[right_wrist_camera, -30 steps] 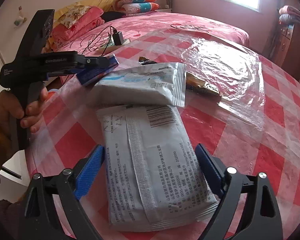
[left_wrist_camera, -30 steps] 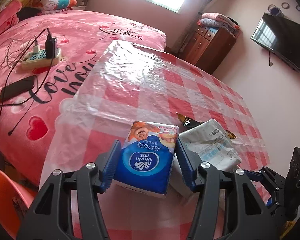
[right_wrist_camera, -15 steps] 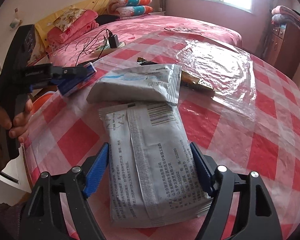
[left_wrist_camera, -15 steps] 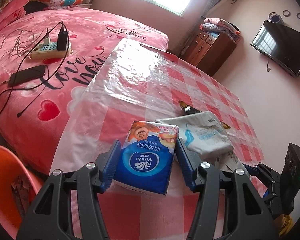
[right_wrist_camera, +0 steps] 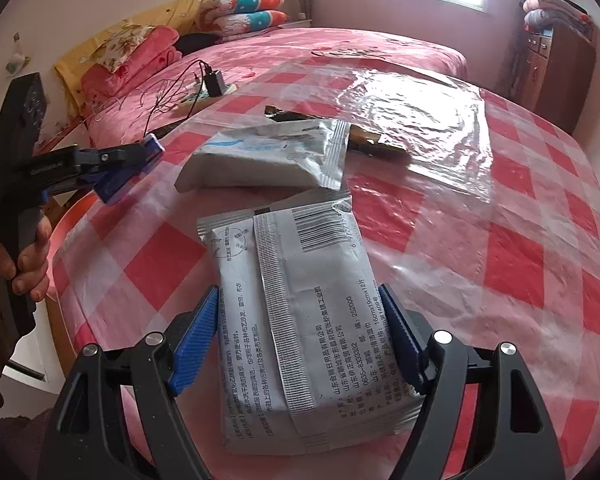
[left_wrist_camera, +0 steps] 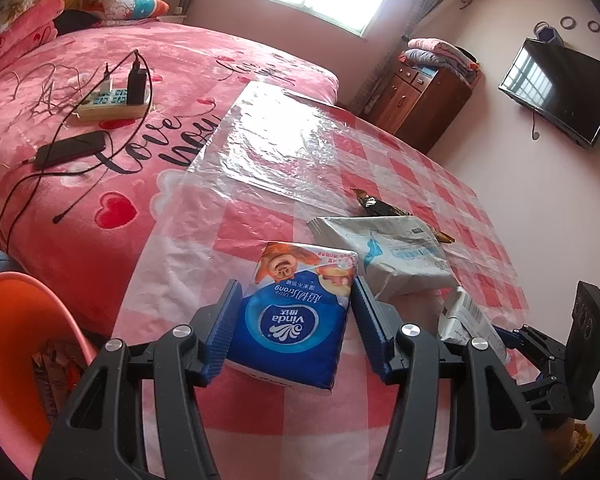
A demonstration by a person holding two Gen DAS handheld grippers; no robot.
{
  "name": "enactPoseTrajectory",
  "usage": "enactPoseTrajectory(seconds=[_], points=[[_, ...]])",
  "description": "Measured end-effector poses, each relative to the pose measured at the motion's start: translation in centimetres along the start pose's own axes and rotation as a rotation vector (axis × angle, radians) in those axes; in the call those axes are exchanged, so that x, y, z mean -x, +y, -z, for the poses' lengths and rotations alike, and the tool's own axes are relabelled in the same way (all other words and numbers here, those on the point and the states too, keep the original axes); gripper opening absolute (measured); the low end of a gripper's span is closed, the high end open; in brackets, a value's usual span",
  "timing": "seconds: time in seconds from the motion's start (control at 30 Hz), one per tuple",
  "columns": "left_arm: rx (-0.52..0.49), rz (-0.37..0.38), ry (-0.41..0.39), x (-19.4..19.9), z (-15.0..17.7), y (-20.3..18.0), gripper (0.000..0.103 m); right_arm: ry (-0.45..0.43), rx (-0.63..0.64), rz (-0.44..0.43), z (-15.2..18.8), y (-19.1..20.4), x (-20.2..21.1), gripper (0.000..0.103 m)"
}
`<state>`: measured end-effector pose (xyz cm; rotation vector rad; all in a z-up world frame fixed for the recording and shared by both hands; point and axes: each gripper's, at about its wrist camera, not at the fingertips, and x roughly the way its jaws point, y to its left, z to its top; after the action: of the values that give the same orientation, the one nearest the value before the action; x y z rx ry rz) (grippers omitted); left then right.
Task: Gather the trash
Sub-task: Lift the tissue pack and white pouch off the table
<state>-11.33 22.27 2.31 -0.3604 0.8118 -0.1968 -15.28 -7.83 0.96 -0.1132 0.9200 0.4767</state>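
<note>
Nearest in the right wrist view, the right gripper (right_wrist_camera: 298, 336) straddles a silver-grey printed foil wipes packet (right_wrist_camera: 292, 320) whose long axis runs straight away from the camera, in line with the fingers. Both blue pads bear on its long side edges near its near end, so I read this as a grasp. The packet's far end, with the barcode, points toward the middle of the red-and-white checked table under clear plastic film (right_wrist_camera: 540, 248).

In the left wrist view, the left gripper (left_wrist_camera: 292, 328) is clenched on a blue soft tissue pack with a white logo (left_wrist_camera: 296, 320), its pads pressed into the pack's two sides — the pack juts forward and looks lifted off the cloth. Off to the near left of that gripper sits an orange plastic bin (left_wrist_camera: 16, 332) with wrappers inside, beside the table edge; it lies on the left hand's side, so the left hand looks the nearer of the two to it.

Farther out, a second pale foil packet (left_wrist_camera: 396, 256) lies crosswise on the table, and just beyond it a dark, gold-edged snack wrapper (left_wrist_camera: 384, 210) — both ungrasped. Beyond the table lies a pink bed (left_wrist_camera: 100, 100).
</note>
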Motion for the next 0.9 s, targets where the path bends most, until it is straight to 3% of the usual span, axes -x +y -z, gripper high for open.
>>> enactPoseTrajectory(seconds=[0.43, 0.9], points=[[-0.003, -0.055, -0.047, 3.0, 0.1, 1.3, 0.057, -0.027, -0.013, 0.018, 0.0, 0.9, 0.9, 0.077], [0.02, -0.122, -0.073, 5.7, 1.1, 4.5, 0.057, -0.049, 0.038, -0.092, -0.8, 4.6, 2.1, 0.077]])
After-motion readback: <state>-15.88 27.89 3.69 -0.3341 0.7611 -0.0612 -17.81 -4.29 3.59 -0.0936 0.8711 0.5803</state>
